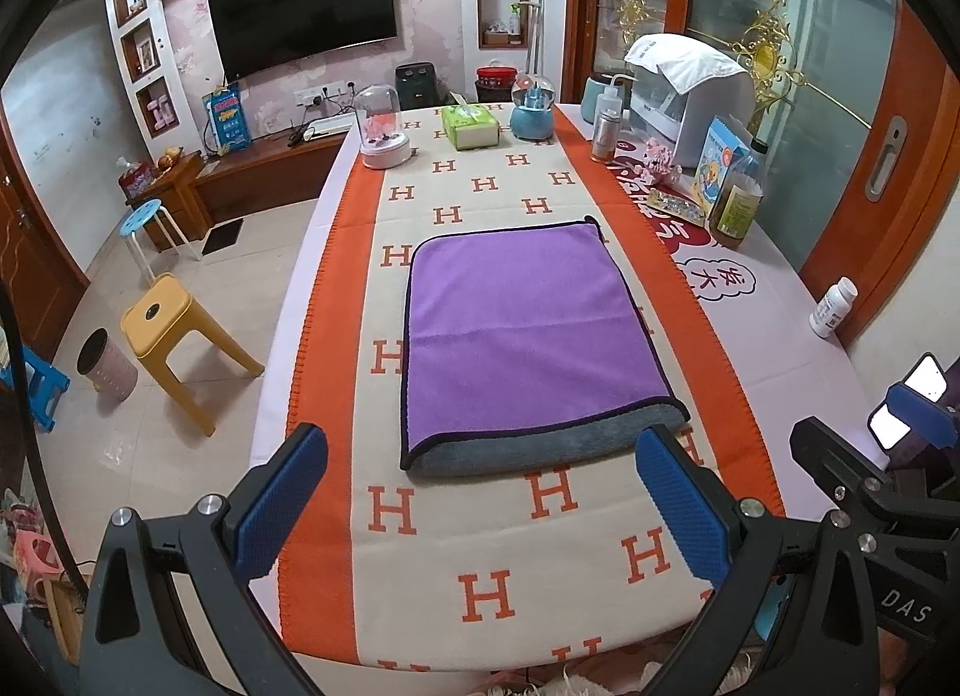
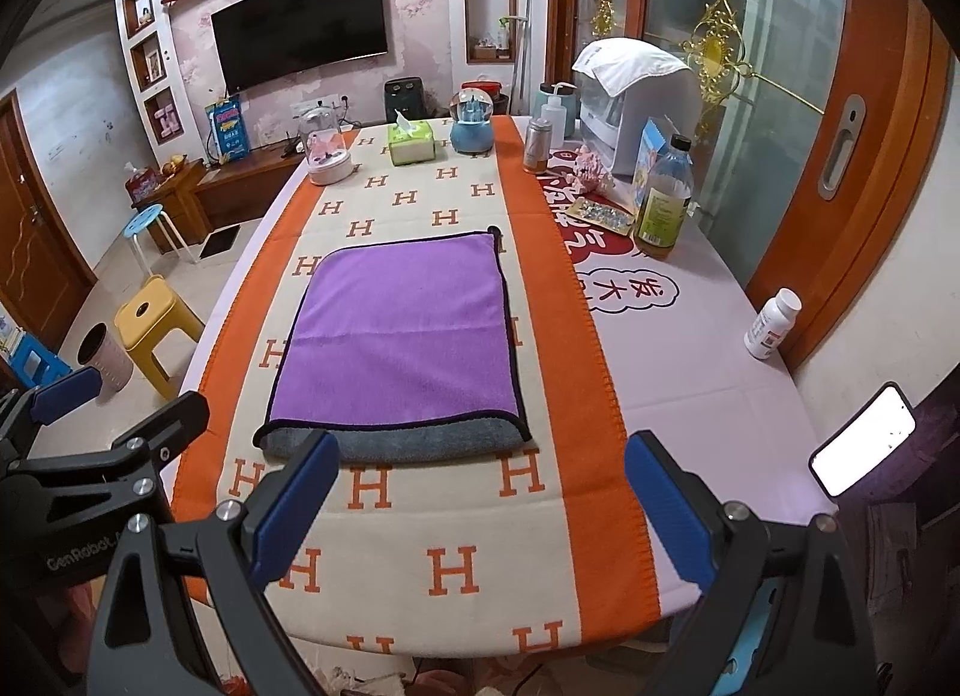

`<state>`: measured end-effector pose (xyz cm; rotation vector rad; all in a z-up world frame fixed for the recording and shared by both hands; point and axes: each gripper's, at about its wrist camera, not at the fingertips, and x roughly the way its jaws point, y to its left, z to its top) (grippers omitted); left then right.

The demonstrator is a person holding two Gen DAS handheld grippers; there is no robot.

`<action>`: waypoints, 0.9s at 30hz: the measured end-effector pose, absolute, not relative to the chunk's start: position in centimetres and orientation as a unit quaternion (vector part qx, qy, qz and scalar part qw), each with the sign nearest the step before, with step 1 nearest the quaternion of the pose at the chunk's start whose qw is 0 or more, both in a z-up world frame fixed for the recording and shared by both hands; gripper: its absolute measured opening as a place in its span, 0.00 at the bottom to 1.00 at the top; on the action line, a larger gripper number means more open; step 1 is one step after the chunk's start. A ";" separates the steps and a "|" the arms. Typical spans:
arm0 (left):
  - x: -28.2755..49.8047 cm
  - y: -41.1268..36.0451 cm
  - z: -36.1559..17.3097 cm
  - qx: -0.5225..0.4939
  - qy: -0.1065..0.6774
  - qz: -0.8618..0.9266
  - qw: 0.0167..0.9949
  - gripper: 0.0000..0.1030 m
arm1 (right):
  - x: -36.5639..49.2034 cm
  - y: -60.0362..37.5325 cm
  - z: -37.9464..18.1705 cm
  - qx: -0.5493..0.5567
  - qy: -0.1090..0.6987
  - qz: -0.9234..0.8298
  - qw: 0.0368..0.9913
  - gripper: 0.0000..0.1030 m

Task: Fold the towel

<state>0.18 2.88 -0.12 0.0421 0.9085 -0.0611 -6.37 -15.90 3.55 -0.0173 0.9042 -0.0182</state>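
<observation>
Two handheld grippers with black frames and blue-padded fingers are held low at the near edge of the tabletop (image 1: pixel 810 348), the left gripper (image 1: pixel 480 516) filling the bottom of the left wrist frame and the right gripper (image 2: pixel 477 516) the bottom of the right wrist frame. The jaws of both are spread wide, and nothing is gripped between them. Just beyond the fingertips, at mid-frame, a purple microfibre towel with a grey underside and dark piping (image 1: pixel 528 336) is laid folded on a cream runner patterned with orange H letters and bordered in orange (image 1: pixel 498 594), a strip of the grey side being shown along the towel's near edge. Neither gripper is seen touching the towel. Farther back, toward the upper middle of the frame, a green tissue box (image 1: pixel 470 126) and a blue snow globe (image 1: pixel 531 114) are stood near the far end of the runner.
</observation>
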 end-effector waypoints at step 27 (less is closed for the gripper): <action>4.7 5.8 -3.2 0.000 0.451 0.004 0.893 0.99 | -2.9 -16.3 1.3 -0.028 0.440 -0.015 0.897 0.93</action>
